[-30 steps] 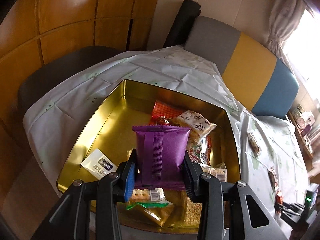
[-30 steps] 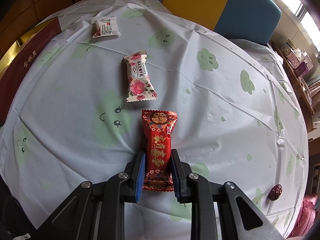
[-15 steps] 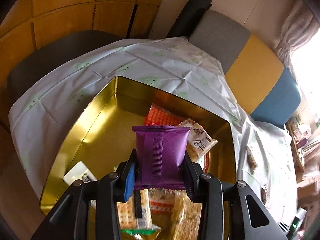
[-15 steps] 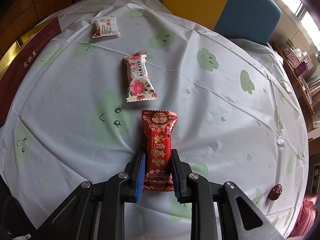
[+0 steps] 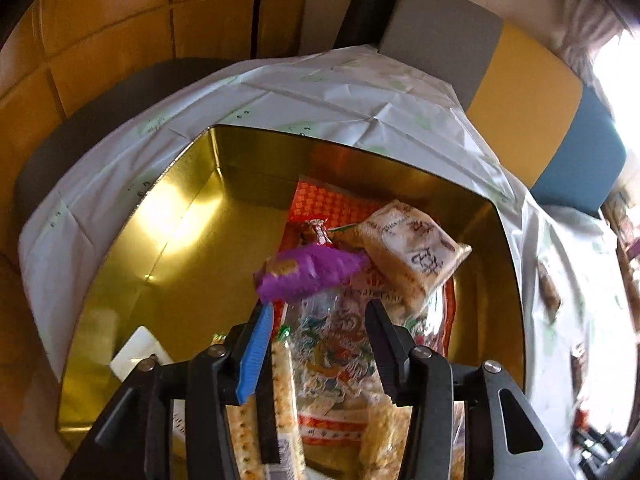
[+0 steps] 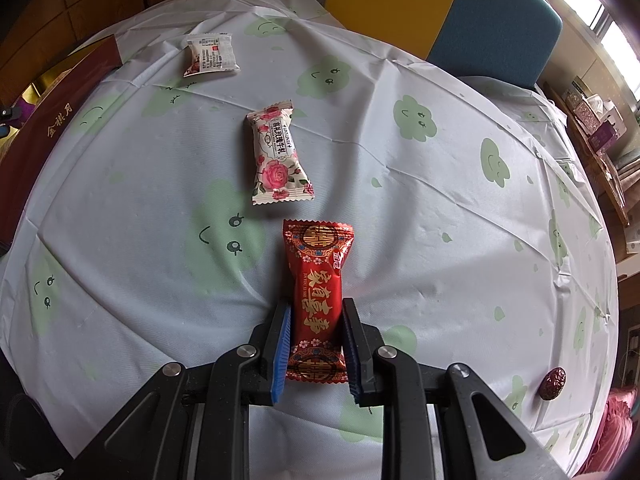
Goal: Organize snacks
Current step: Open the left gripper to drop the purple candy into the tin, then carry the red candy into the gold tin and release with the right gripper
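Tablecloth (image 6: 400, 208) spans the whole right view; gold tin (image 5: 160, 240) sits on it in the left view, already part full of snacks. We hold the left gripper (image 5: 320, 312) over the tin with its jaws opening, nothing pinched between them. Purple pack (image 5: 308, 272) is blurred just past the fingertips, free of the pads, above the packs heaped on the tin's right side; we judge it mid-drop into the tin.

Right gripper (image 6: 316, 320) pinches the red pack (image 6: 320, 292) by its lower half, near the cloth; we can't tell if it's lifted. Rose pack (image 6: 278, 156) lies just beyond it, white pack (image 6: 210, 54) further out, and a small date (image 6: 553, 383) is off by the right edge.

Step in hand: release of purple. Next, we think: clear the left gripper from the tin, then bring red across and drop it in, ideally on the bare left half.
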Demonstrator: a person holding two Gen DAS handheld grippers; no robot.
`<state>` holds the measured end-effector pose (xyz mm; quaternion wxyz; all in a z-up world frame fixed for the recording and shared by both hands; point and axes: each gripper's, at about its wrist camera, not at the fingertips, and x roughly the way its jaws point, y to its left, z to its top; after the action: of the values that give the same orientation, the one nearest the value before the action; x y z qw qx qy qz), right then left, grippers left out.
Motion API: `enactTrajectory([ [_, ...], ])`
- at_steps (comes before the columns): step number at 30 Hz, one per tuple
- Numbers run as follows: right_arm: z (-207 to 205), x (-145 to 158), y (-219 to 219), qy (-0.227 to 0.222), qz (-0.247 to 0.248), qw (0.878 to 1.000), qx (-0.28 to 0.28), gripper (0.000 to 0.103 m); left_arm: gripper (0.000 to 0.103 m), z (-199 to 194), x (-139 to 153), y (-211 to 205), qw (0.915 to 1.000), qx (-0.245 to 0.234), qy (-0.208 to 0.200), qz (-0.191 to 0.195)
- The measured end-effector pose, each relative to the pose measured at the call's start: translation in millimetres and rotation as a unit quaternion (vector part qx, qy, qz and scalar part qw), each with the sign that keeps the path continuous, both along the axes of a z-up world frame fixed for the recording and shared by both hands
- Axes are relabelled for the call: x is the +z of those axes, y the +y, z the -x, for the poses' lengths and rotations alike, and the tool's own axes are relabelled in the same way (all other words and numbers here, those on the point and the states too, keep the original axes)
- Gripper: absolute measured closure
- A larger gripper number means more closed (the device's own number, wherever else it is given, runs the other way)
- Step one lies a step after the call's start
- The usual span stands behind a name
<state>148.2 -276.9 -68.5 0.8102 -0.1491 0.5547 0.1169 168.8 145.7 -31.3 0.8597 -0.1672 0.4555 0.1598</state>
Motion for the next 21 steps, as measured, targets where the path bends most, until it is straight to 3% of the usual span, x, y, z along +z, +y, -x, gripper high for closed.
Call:
enactTrajectory([
  [8, -0.1, 0.1, -1.0, -0.001, 0.002, 1.000, 0.001, 0.079, 0.054, 38.0, 24.0, -25.4, 0.9979, -0.012, -0.043, -0.047],
  [21, 1.3, 0.7, 0.3, -0.004, 0.007, 1.000, 0.001, 0.079, 0.054, 83.9, 50.2, -56.5, 0.9937, -0.039, -0.087, -0.059],
])
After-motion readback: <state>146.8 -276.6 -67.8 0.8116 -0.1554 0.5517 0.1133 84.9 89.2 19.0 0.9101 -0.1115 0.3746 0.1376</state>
